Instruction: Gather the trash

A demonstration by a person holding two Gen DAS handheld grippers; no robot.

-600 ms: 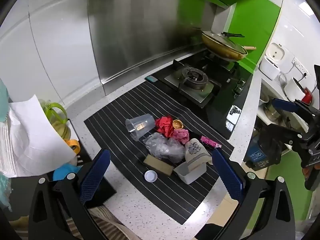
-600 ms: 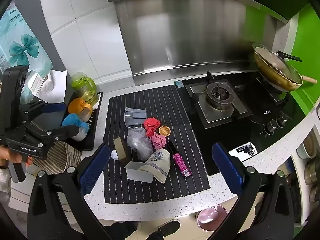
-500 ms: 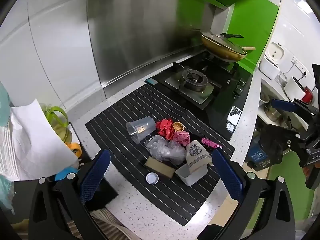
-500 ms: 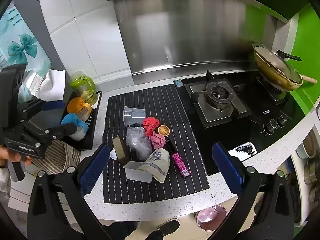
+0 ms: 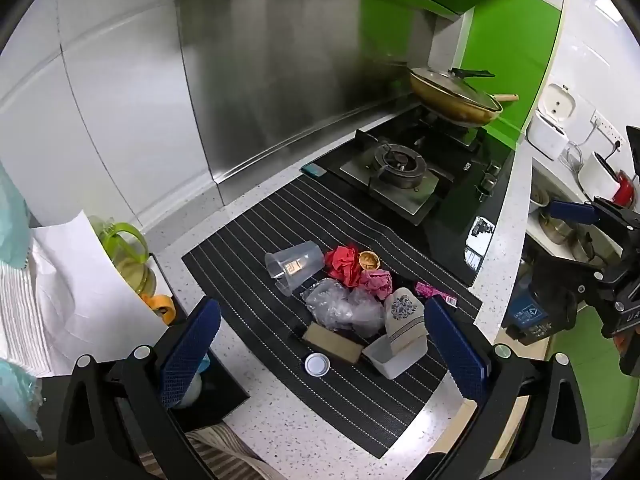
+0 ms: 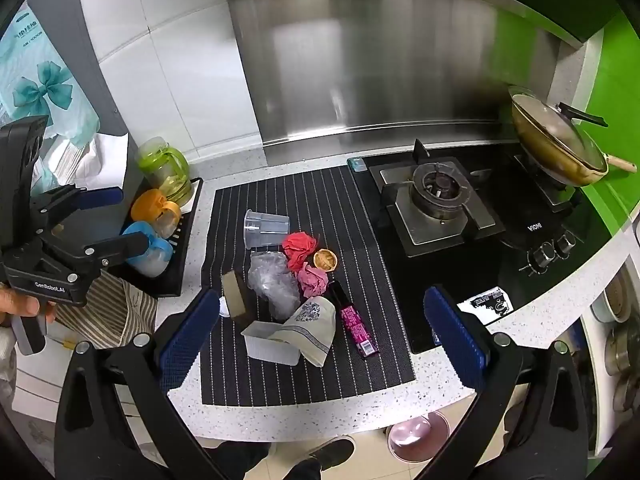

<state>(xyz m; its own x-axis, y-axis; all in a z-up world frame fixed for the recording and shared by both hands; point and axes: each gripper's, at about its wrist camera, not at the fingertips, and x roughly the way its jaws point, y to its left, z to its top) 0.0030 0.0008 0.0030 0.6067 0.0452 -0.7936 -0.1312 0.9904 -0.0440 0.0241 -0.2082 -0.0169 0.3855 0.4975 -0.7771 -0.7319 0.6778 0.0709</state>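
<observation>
A pile of trash lies on a black striped mat (image 5: 248, 264) (image 6: 320, 200): a clear plastic cup (image 5: 294, 266) (image 6: 265, 229) on its side, red crumpled paper (image 5: 343, 264) (image 6: 299, 246), pink crumpled paper (image 5: 377, 282) (image 6: 314, 282), a clear plastic bag (image 5: 344, 309) (image 6: 274, 280), a patterned paper cup (image 5: 404, 318) (image 6: 312, 328) lying in a white tray (image 5: 394, 356) (image 6: 268, 346), a cardboard box (image 5: 332, 343) (image 6: 234, 298), a white lid (image 5: 317, 364), a pink wrapper (image 5: 434, 294) (image 6: 358, 330). My left gripper (image 5: 324, 354) and right gripper (image 6: 320, 338) are open, empty, held above the pile.
A gas stove (image 5: 400, 168) (image 6: 438, 200) with a lidded pan (image 5: 454, 98) (image 6: 558, 142) lies right of the mat. A rack with green, orange and blue cups (image 6: 160, 208) stands on the left. A pink bin (image 6: 418, 436) sits on the floor below the counter edge.
Both grippers have shifted slightly; the trash pile sits a little differently in each view. Nothing was grasped or moved.
</observation>
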